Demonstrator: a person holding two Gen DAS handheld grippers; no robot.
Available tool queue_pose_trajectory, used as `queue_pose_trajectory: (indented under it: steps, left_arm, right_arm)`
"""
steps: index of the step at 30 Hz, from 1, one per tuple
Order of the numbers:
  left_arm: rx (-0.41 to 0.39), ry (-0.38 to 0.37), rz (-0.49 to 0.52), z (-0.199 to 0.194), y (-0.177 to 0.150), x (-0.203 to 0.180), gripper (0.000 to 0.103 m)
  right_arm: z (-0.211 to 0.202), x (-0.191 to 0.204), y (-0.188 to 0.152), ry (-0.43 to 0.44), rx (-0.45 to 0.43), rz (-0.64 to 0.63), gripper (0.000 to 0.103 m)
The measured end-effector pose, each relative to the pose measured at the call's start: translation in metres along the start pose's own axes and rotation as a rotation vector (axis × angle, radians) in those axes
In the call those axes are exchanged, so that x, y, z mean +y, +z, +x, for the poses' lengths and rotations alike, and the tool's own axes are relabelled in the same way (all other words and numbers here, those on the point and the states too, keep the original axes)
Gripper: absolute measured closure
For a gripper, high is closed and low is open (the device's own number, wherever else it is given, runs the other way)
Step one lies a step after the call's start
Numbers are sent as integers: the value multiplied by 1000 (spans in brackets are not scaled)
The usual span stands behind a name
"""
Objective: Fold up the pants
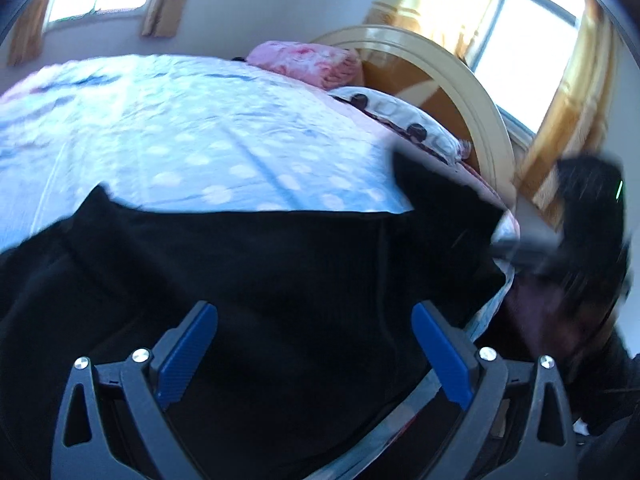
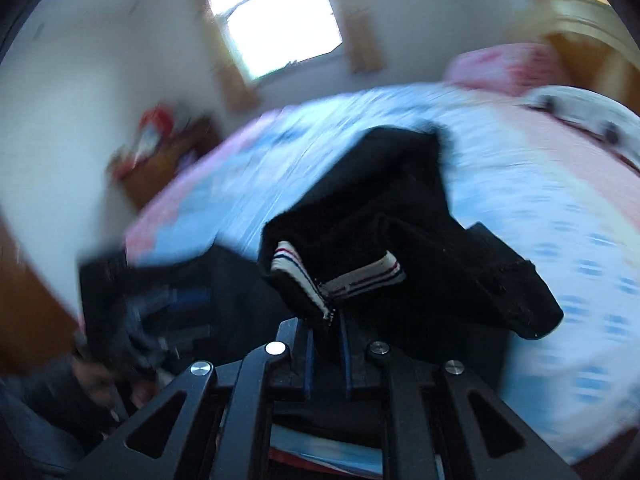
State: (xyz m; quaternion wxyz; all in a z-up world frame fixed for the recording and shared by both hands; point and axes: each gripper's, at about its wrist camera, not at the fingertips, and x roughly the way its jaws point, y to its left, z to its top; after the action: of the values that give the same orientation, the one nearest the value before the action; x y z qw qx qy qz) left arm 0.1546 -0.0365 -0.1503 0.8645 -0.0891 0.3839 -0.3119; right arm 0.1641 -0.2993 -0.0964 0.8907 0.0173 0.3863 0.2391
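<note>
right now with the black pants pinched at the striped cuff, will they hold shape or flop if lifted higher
Likely floppy: the black pants already sag and bunch in loose folds from where the right gripper clamps the striped cuff. Probably light for their bulk, since one small pinch carries that hanging part. Slipping seems unlikely; the knit looks soft, not slick.

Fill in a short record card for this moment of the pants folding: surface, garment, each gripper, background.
surface: bed with blue dotted sheet
garment: black pants lying on the bed; striped cuff lifted
left gripper: open above the pants, nothing between the pads
right gripper: shut on the pants at the cuff
background: pink pillow, headboard, window
image quality: right wrist view motion-blurred
</note>
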Motion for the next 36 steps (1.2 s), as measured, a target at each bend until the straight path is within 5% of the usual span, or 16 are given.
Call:
queue_pose_trajectory:
  steps: [5,7,9,17,19,21,22,23,31,36]
  left_arm:
    - [37,-38,-59,8,-9,9,2]
    - [42,-52,-38,12,-10,4,2]
    - [55,-73,-18,21,-8,-5,2]
    - [120,-168,1,63,13,-40,5]
    - [150,-139,-16,76,18,-44,12]
    - [159,-130,-38,82,22,-43,34]
    - [160,-116,-45,85,23,-44,49]
    - [173,-95,-40,88,23,-44,88]
    - [109,-68,-38,40,5,-34,93]
    - [67,29,-74,0,-11,3,93]
  right_arm:
    - [85,28,-28,-65,211,-130,90]
    - [79,21,-30,-39,195,-121,78]
    - [66,15,-25,-16,194,-85,49]
    - [18,-24,-24,-98,113,17,48]
    - [12,-36,-28,-88,98,70,48]
    - [7,-44,-33,-73,77,112,48]
    - [5,-47,-34,-67,68,123,48]
    - [3,-49,-34,-64,58,132,48]
    - [-14,-55,-32,-67,-16,177,48]
    - [-6,-43,-31,-36,-5,155,47]
